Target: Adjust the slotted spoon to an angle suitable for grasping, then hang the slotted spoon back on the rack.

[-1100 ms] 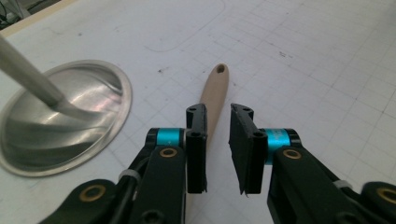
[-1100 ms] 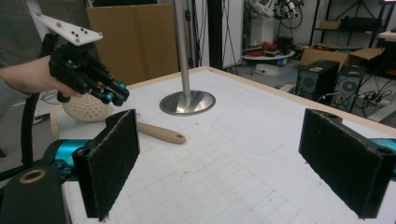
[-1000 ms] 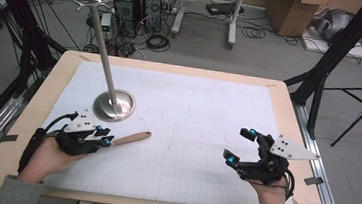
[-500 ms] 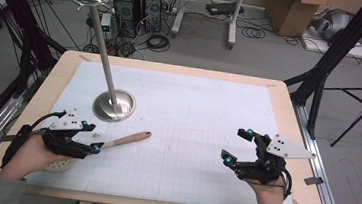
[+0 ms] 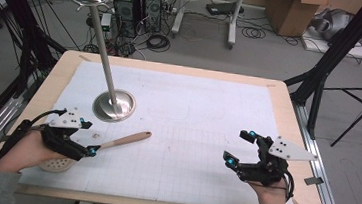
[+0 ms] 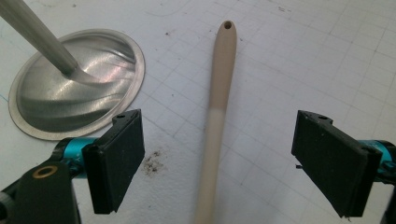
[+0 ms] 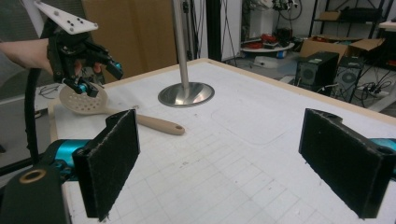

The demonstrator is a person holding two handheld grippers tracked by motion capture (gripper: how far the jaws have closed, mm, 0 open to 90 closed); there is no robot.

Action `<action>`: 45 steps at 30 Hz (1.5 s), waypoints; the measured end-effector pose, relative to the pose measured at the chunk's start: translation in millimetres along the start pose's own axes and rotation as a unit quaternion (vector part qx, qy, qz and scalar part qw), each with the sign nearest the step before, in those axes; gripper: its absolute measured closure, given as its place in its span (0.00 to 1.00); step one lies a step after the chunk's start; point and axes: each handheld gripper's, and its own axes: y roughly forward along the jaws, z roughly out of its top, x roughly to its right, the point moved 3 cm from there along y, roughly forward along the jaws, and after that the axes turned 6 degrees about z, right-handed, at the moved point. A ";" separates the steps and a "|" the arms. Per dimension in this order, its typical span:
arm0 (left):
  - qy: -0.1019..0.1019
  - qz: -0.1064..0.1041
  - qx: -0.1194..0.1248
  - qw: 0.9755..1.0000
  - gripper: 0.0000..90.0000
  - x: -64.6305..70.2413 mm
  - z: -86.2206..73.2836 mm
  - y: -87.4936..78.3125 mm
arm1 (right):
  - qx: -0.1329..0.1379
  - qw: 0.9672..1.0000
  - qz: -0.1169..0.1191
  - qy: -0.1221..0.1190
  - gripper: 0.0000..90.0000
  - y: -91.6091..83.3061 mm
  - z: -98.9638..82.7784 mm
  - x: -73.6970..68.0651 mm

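Note:
A beige perforated spoon (image 5: 126, 139) lies on the white mat, its round head (image 7: 84, 101) toward the table's left edge. My left gripper (image 5: 90, 137) hovers over the handle (image 6: 217, 107). Its jaws have just been opening and now stand open, with the handle running between the pads (image 6: 116, 163) and touching neither. In the right gripper view the left gripper (image 7: 100, 80) sits above the spoon's head. My right gripper (image 5: 241, 148) rests near the front right of the table, open with nothing between its pads (image 7: 112, 163).
A metal stand with a round base (image 5: 114, 105) and a tall pole rises just behind the spoon, close to the left gripper; its base (image 6: 77, 88) is left of the handle. The wooden table edge (image 5: 289, 100) frames the gridded mat. Computers, cables and boxes crowd the floor beyond.
The left gripper's jaws opened and let go of the spoon handle, and the hand drew back to the left. The spoon stays on the mat. The right gripper has not moved.

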 end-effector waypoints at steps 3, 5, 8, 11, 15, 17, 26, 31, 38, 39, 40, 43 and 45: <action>-0.004 -0.005 -0.004 1.000 0.17 -1.9 -0.4 0.9 | 0.000 1.000 0.001 -0.001 0.13 -1.2 1.4 -1.9; -0.004 -0.009 -0.012 1.000 0.17 -3.8 -2.1 2.3 | 0.001 1.000 0.002 -0.004 0.13 -1.1 0.8 -0.9; -0.009 -0.007 -0.022 1.000 0.17 -8.1 -3.4 5.7 | -0.004 1.000 0.000 0.000 0.13 -1.5 -1.2 1.0; -0.010 -0.004 -0.025 1.000 0.18 -10.0 -4.8 9.3 | -0.004 1.000 0.000 0.003 0.13 -1.8 -1.9 1.0; -0.009 -0.019 -0.024 0.999 0.26 -9.7 -7.2 10.7 | -0.001 1.000 0.002 -0.004 0.13 -2.1 0.2 -1.8; -0.006 -0.028 -0.023 0.999 0.27 -10.9 -9.2 11.5 | -0.003 1.000 0.004 -0.005 0.13 -2.1 0.5 -2.6; -0.006 -0.044 -0.031 0.999 0.28 -17.2 -17.7 14.2 | -0.010 1.000 0.007 -0.007 0.13 0.9 -1.1 -2.0; -0.004 -0.052 -0.038 0.998 0.28 -14.5 -18.8 16.5 | -0.013 1.000 0.009 -0.007 0.13 1.3 -1.1 -3.6; 0.018 -0.063 -0.056 0.996 0.30 -9.9 -21.7 25.1 | -0.015 1.000 0.011 -0.006 0.13 2.3 -1.7 -3.4; 0.024 -0.069 -0.058 0.996 0.31 -9.2 -22.5 26.6 | -0.017 1.000 0.012 -0.005 0.13 2.6 -2.0 -3.6; 0.027 -0.073 -0.059 0.995 0.33 -7.9 -23.1 27.6 | -0.017 1.000 0.012 -0.008 0.13 2.8 -2.1 -3.3; 0.039 -0.074 -0.071 0.994 0.34 -6.9 -25.3 31.4 | -0.019 1.000 0.013 -0.007 0.13 3.0 -2.3 -3.6; 0.035 -0.075 -0.076 0.994 0.34 -7.4 -26.2 32.8 | -0.019 1.000 0.013 -0.007 0.13 2.5 -2.4 -3.6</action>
